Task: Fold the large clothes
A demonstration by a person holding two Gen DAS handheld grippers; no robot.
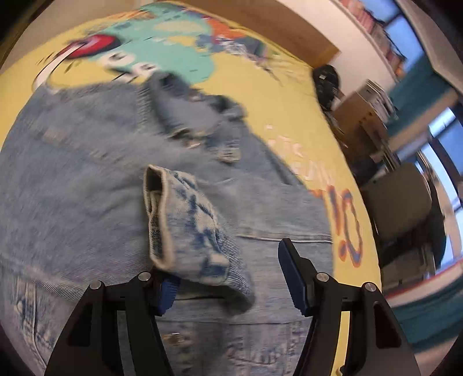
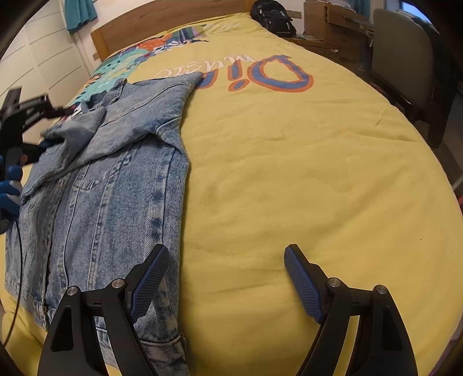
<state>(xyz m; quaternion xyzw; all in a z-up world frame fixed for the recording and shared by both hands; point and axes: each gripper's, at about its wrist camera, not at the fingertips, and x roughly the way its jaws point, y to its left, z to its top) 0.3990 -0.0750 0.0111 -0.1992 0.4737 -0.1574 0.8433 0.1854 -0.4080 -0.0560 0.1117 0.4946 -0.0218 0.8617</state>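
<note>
With both hand-held grippers, left [image 1: 228, 277] and right [image 2: 227, 285], spread open, I'm folding the denim jacket's [image 2: 115, 173] sleeve [image 1: 185, 222] inward; next I'd grip the hem.

upside-down "dia" lettering on the yellow blanket [image 2: 289, 173]; smaller word unreadable.

A yellow-covered bed [image 2: 289, 162] carries a denim jacket [image 2: 115, 173] and black backpack [image 2: 273, 16].

wooden headboard [image 2: 173, 20] | white wall [image 2: 43, 57] | grey chair [image 2: 402, 57] | teal curtain [image 2: 79, 13]
</note>
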